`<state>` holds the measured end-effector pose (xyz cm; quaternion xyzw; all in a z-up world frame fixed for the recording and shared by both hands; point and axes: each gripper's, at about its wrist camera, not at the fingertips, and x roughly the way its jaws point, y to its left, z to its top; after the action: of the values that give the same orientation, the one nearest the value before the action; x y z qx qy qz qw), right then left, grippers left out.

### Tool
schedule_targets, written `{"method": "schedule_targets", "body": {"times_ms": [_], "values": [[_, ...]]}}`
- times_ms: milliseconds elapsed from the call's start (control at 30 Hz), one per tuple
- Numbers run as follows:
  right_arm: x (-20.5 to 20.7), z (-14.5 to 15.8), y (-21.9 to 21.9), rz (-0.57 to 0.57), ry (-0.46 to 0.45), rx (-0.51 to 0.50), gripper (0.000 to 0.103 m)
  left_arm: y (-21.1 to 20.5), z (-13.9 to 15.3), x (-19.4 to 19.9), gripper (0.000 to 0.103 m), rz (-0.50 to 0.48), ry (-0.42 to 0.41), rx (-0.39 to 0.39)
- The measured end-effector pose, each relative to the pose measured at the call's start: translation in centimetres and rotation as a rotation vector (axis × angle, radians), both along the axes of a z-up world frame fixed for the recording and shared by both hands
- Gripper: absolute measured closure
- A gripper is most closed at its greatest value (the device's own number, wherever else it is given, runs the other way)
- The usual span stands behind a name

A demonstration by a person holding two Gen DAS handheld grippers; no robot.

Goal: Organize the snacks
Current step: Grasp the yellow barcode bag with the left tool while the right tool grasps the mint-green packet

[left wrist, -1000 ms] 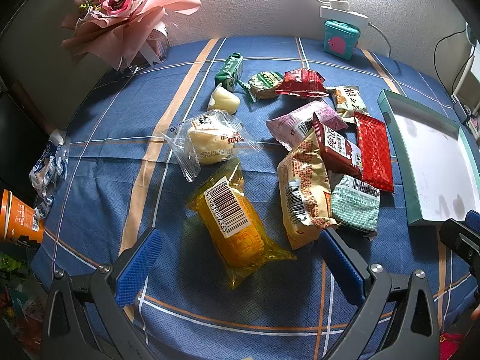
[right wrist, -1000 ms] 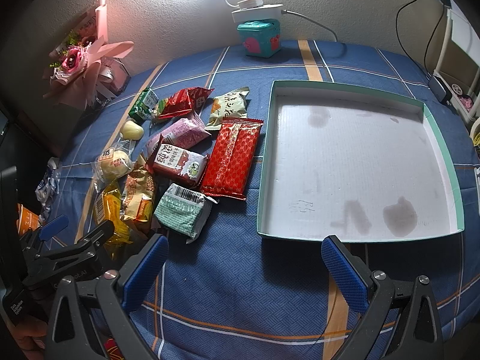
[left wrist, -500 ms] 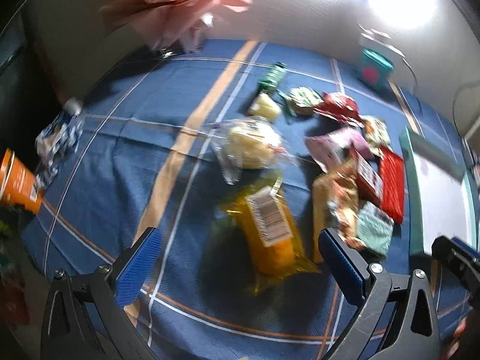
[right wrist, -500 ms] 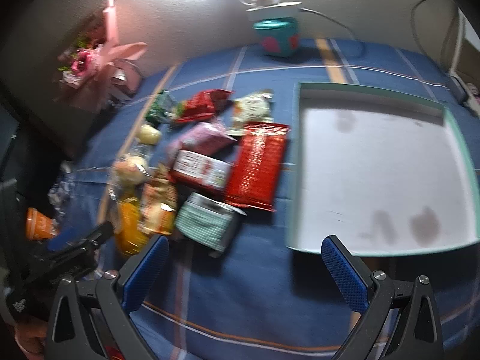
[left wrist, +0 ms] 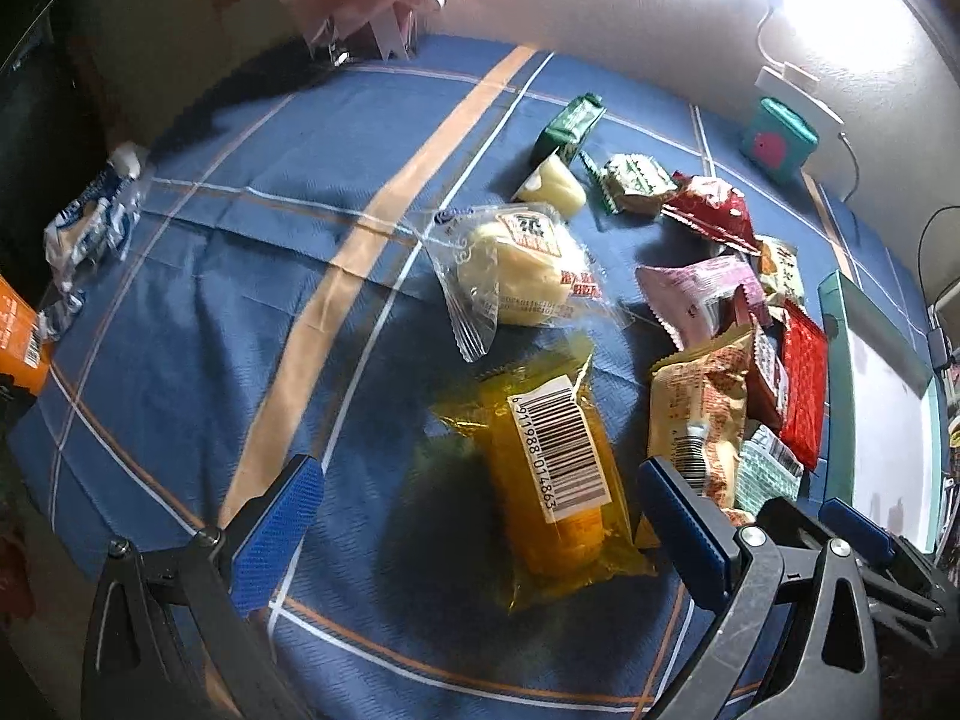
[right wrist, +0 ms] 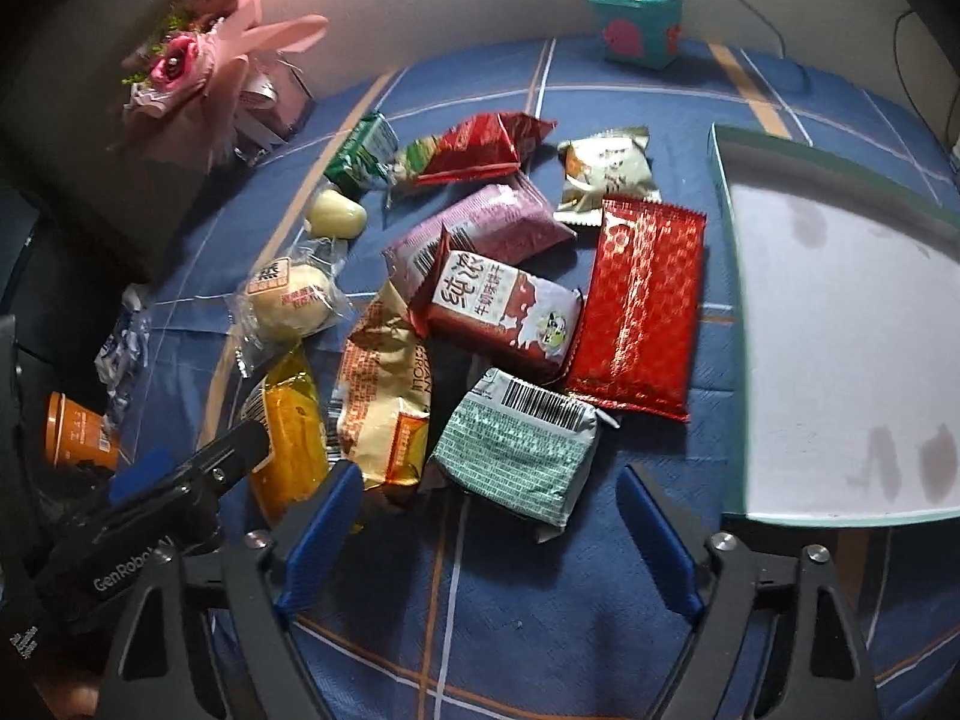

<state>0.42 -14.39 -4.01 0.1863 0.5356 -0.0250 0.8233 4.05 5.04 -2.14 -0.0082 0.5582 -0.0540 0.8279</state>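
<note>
Several snack packs lie on a blue cloth. My left gripper is open and empty, its fingers straddling a yellow pack with a barcode. Beyond it lies a clear-wrapped bun. My right gripper is open and empty, just in front of a green-white pack. Near that lie a beige pack, a brown-red milk-biscuit pack, a long red pack and a pink pack. A white tray with a teal rim stands at the right.
A pink flower bouquet stands at the back left. A teal box with a white power strip sits at the back by the wall. An orange cup and a blue-white wrapper lie at the table's left edge.
Both grippers have moved left and lower toward the snacks. The yellow pack now sits between my left fingers, the green-white pack just ahead of my right. No snack has moved.
</note>
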Motion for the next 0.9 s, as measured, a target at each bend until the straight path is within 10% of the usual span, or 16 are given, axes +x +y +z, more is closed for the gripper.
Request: {"method": "schedule_targets", "body": {"times_ms": [733, 900], "values": [[1.3, -3.6, 0.7, -0.028, 0.150, -0.054, 0.026, -1.2, -3.0, 2.0, 0.011, -0.004, 0.091, 0.005], [1.2, -3.7, 1.0, -0.020, 0.155, -0.082, 0.032, -1.9, -3.9, 2.4, 0.035, -0.019, 0.112, -0.001]]}}
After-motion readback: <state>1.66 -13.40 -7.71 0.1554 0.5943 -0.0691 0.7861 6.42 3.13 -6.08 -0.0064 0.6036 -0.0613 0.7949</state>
